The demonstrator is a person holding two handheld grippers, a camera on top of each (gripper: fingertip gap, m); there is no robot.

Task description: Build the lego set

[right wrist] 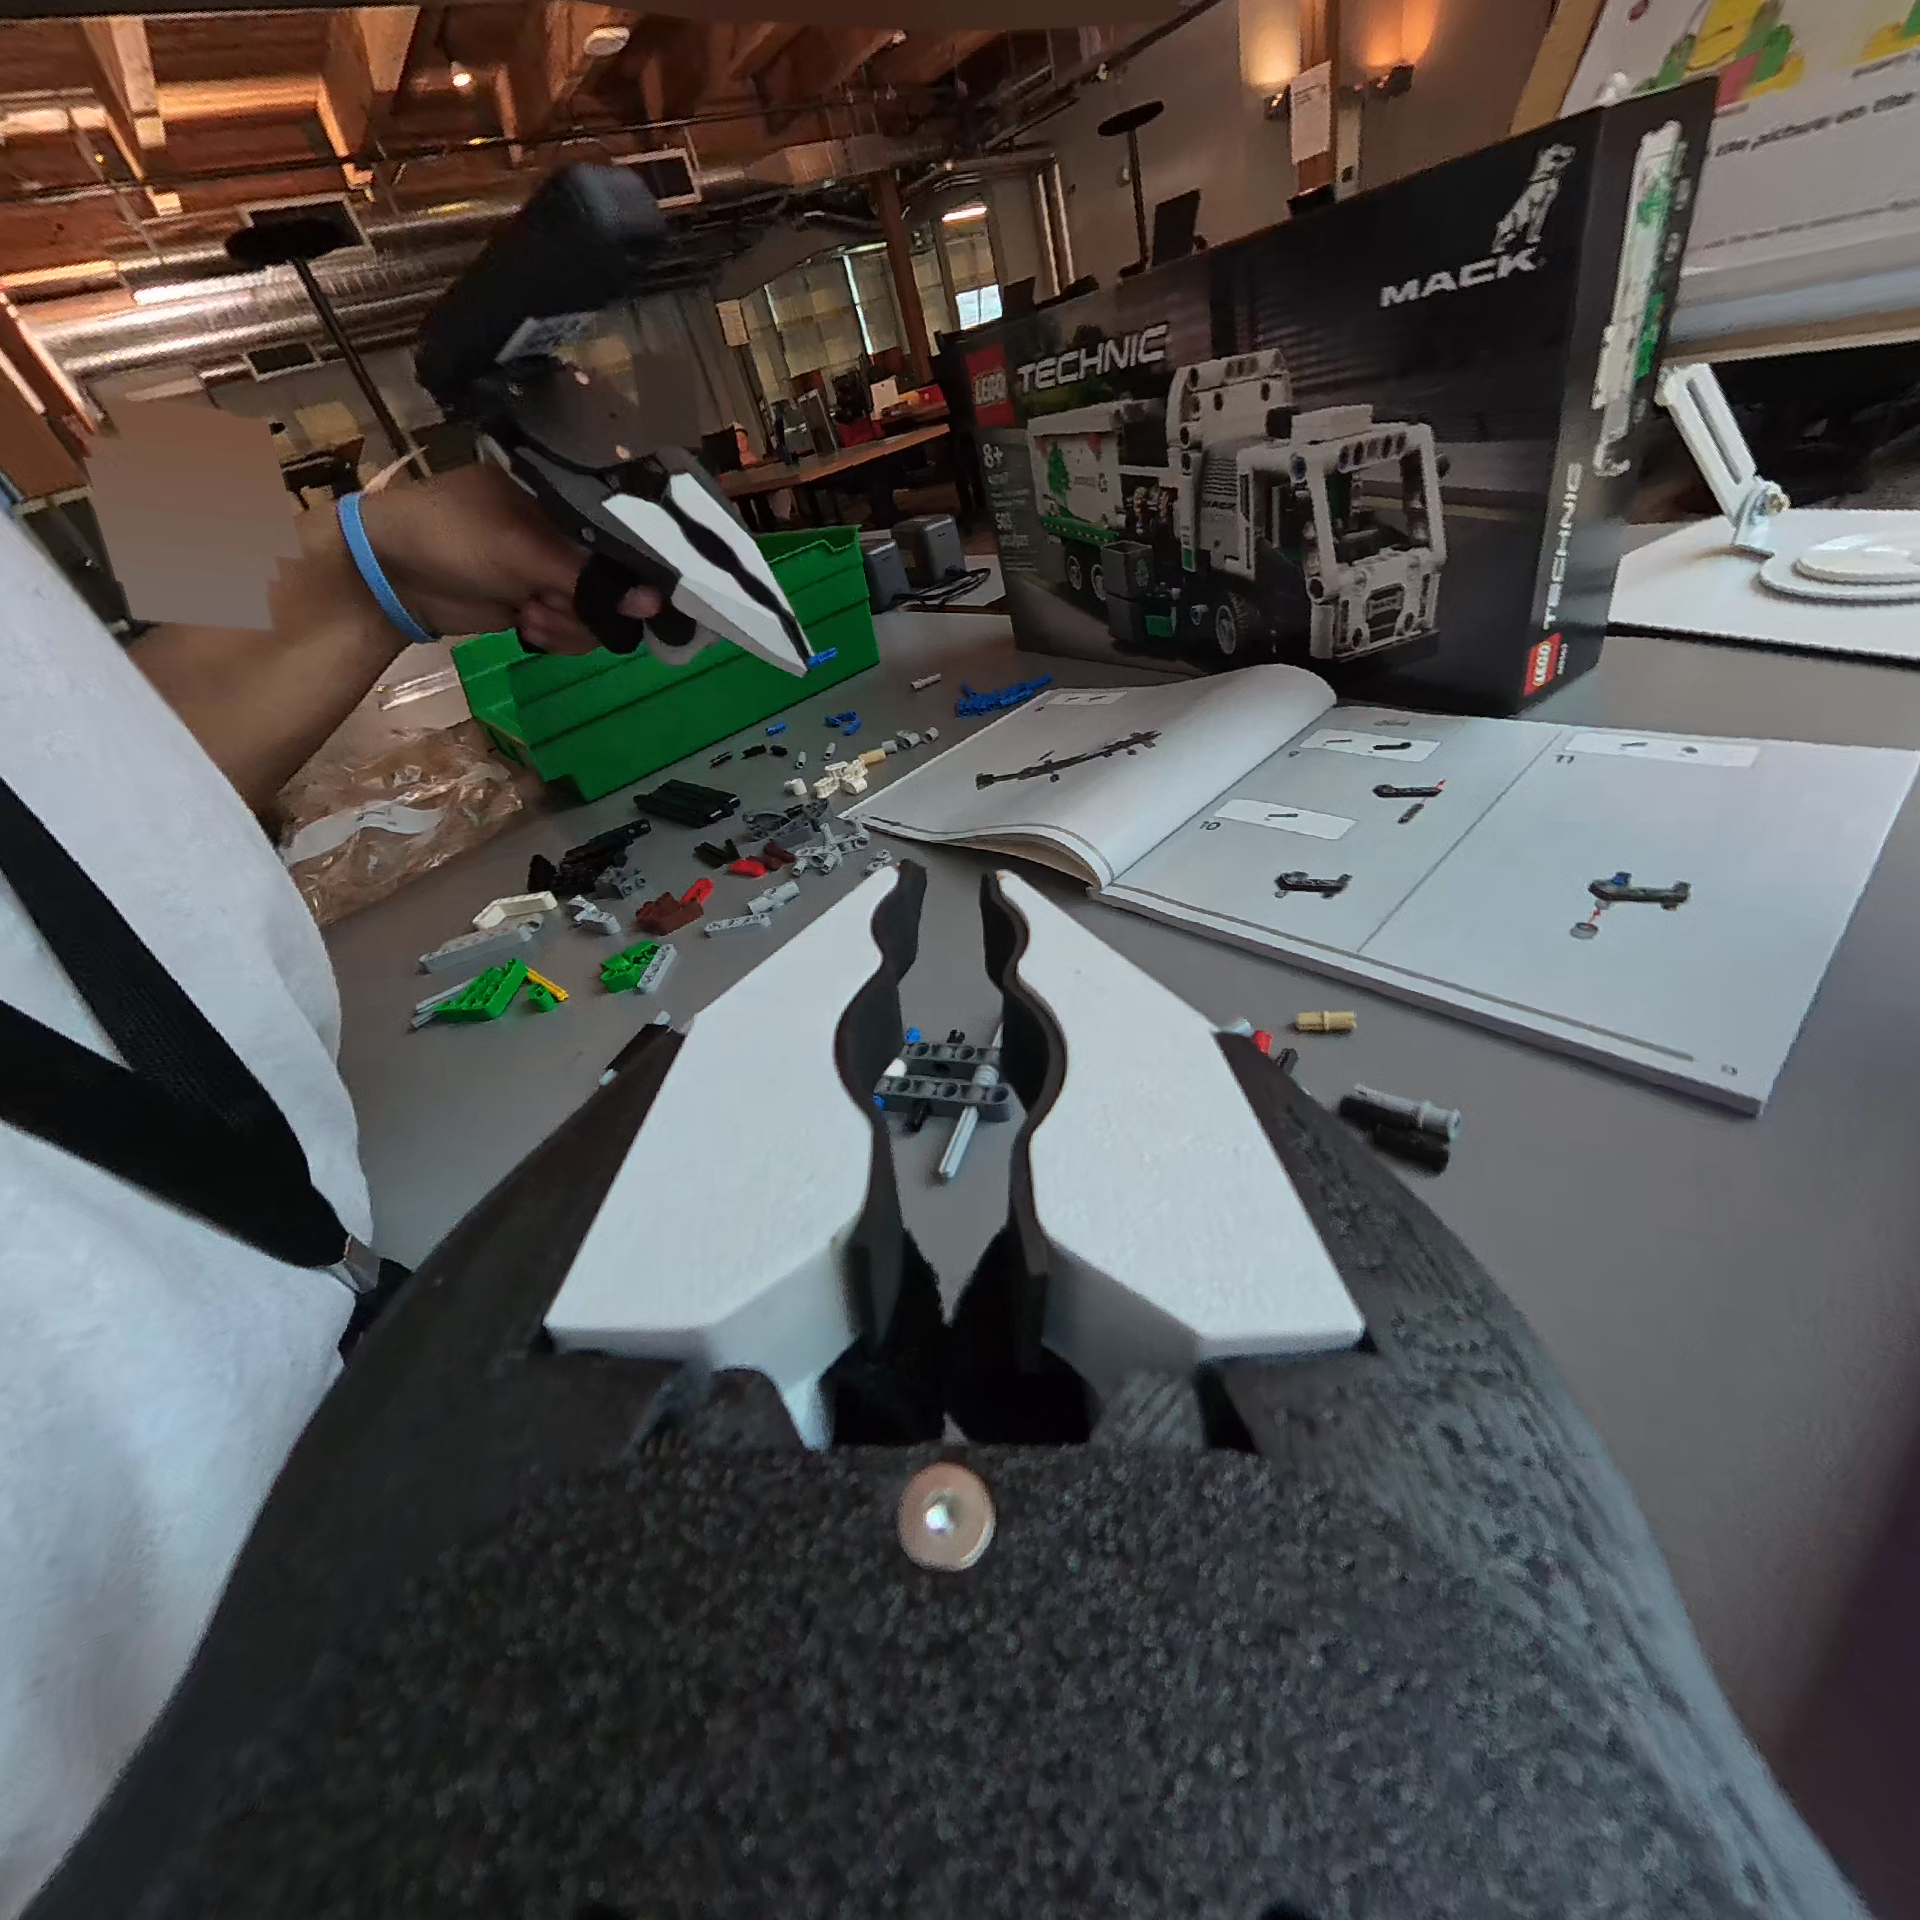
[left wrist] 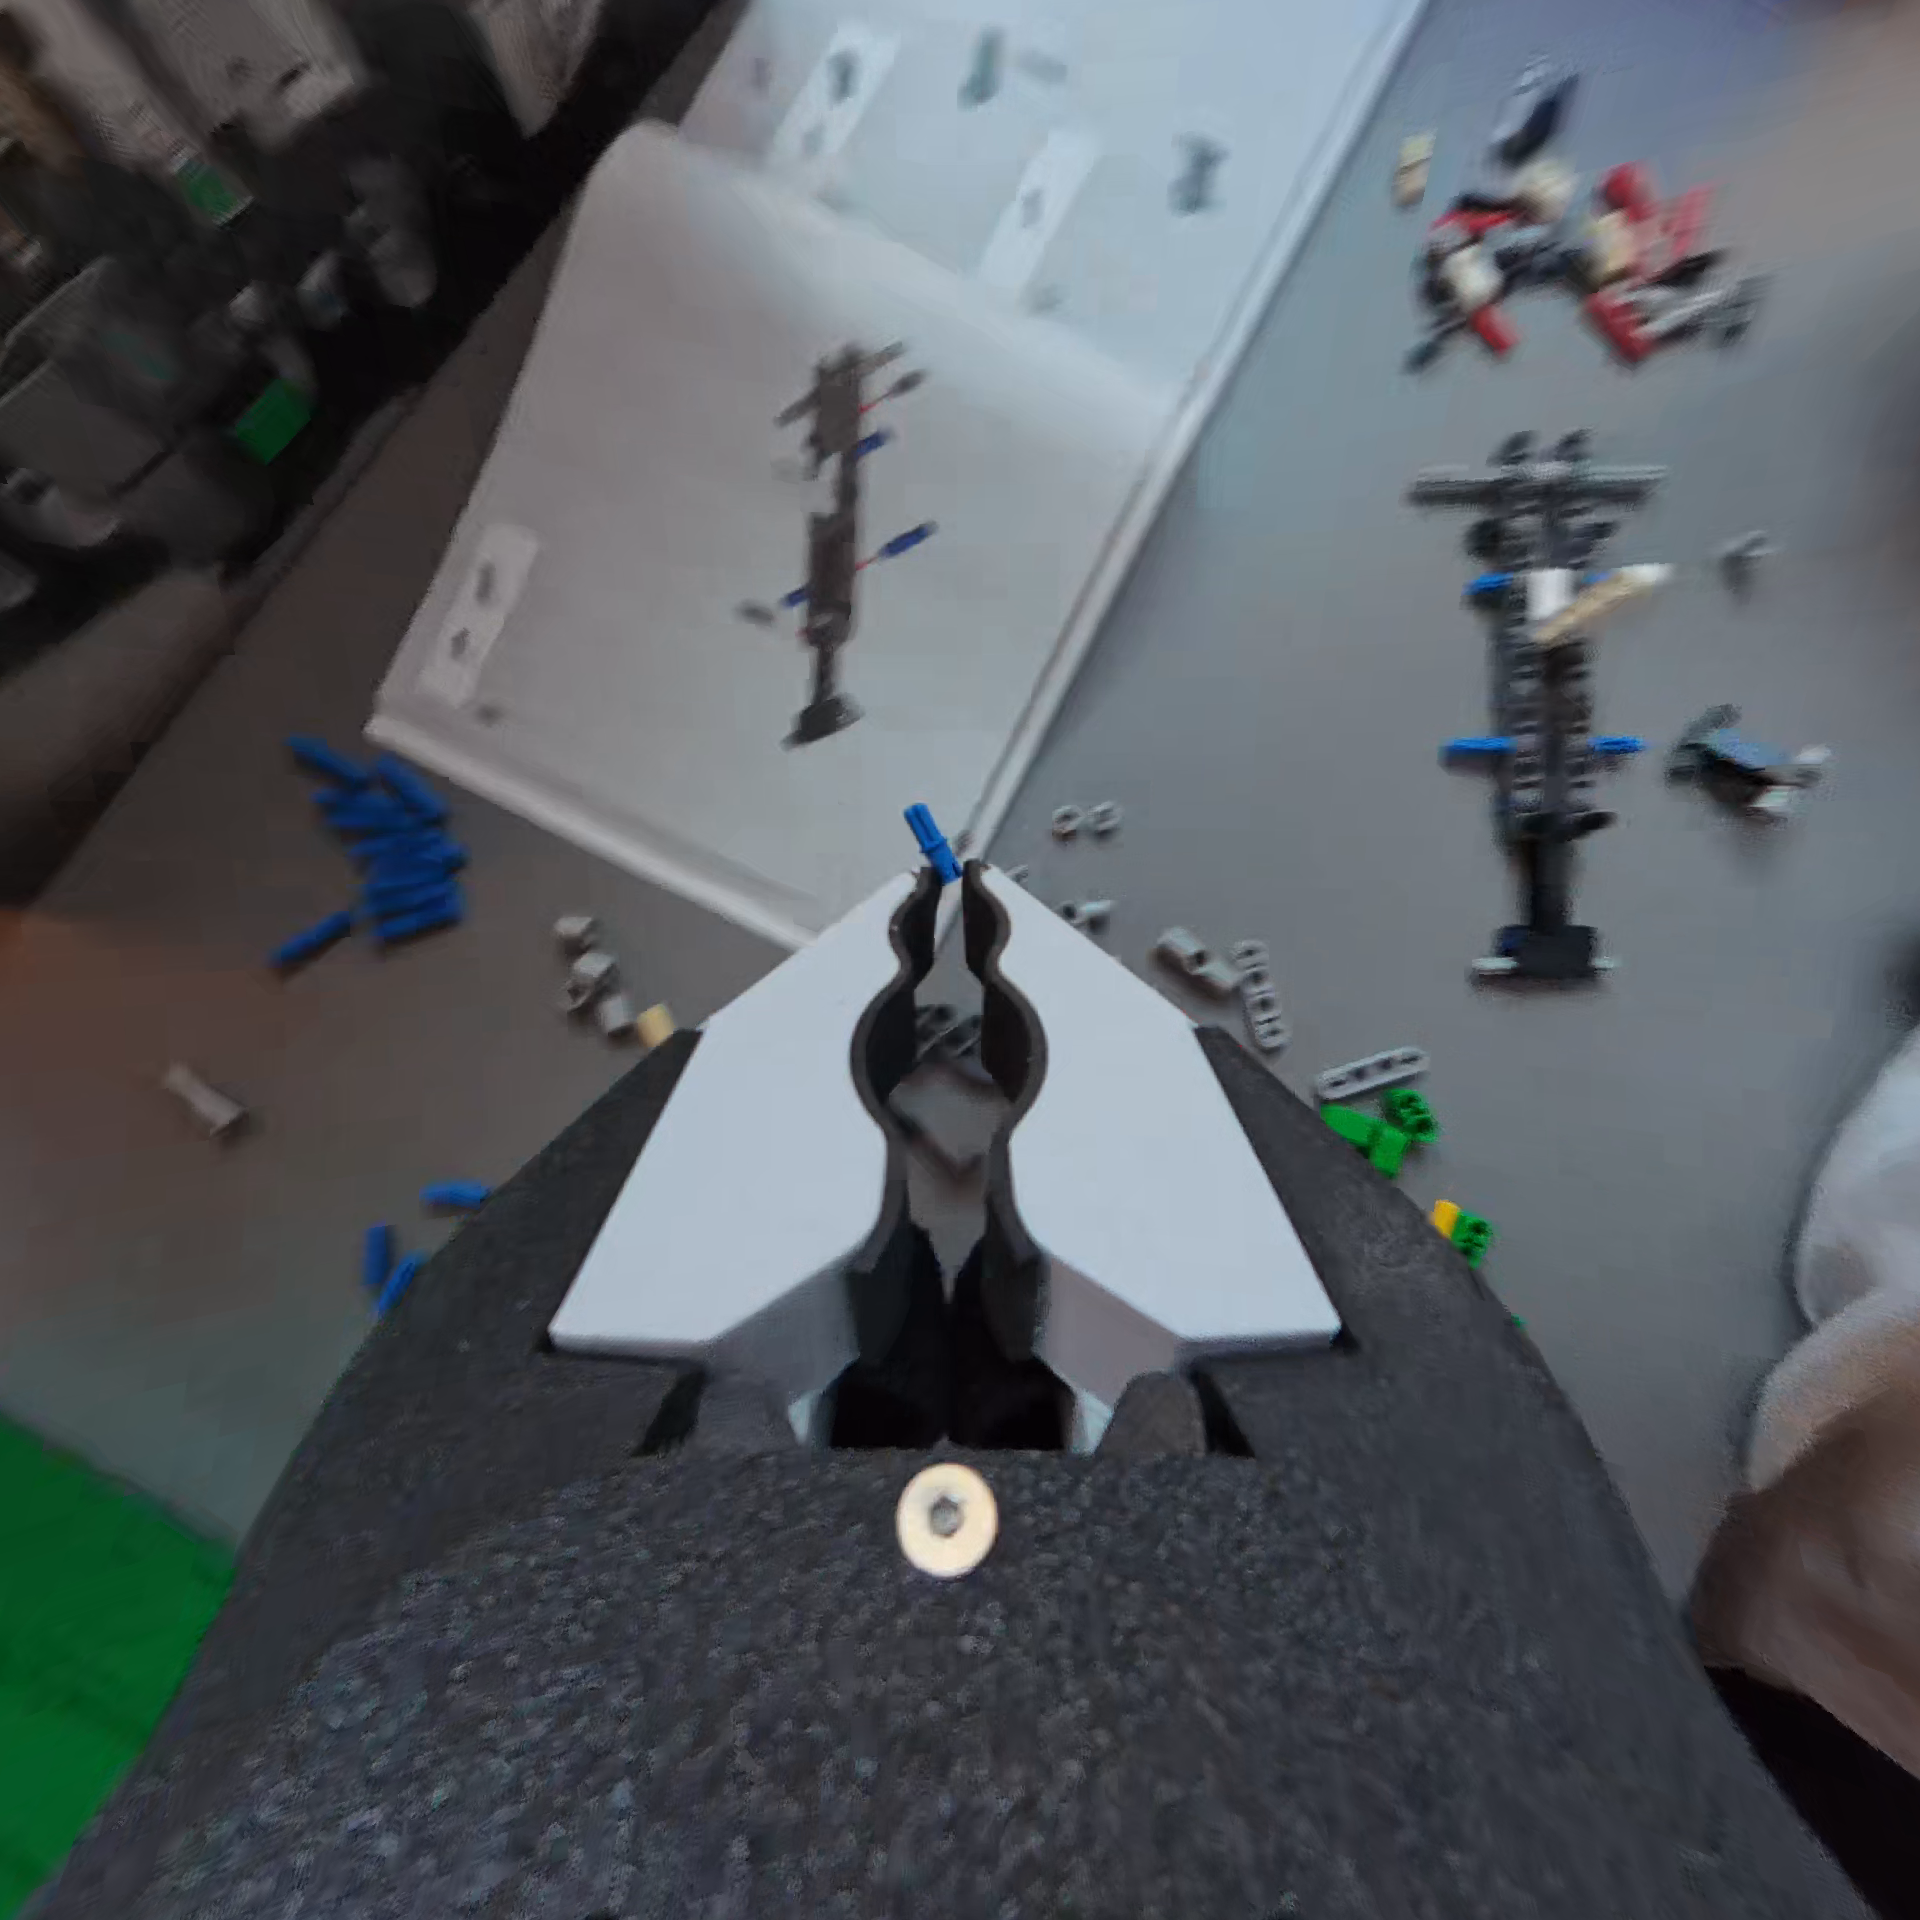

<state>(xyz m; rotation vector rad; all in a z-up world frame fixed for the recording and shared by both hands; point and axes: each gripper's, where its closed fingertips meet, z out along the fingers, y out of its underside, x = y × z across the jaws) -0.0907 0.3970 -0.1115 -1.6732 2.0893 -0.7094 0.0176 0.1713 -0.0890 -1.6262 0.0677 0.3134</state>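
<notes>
Left gripper [left wrist: 948, 871] pinches blue pin [left wrist: 928, 834] above manual [left wrist: 790, 499], view blurred. Right gripper [right wrist: 953, 886] slightly open, empty, over grey beams [right wrist: 945, 1081].

Left wrist view is motion-blurred; the instruction booklet [left wrist: 831, 499] drawings are perhaps unreadable.

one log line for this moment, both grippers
left gripper: shut on blue pin, raised | right gripper: open, empty, over grey assembly
</notes>
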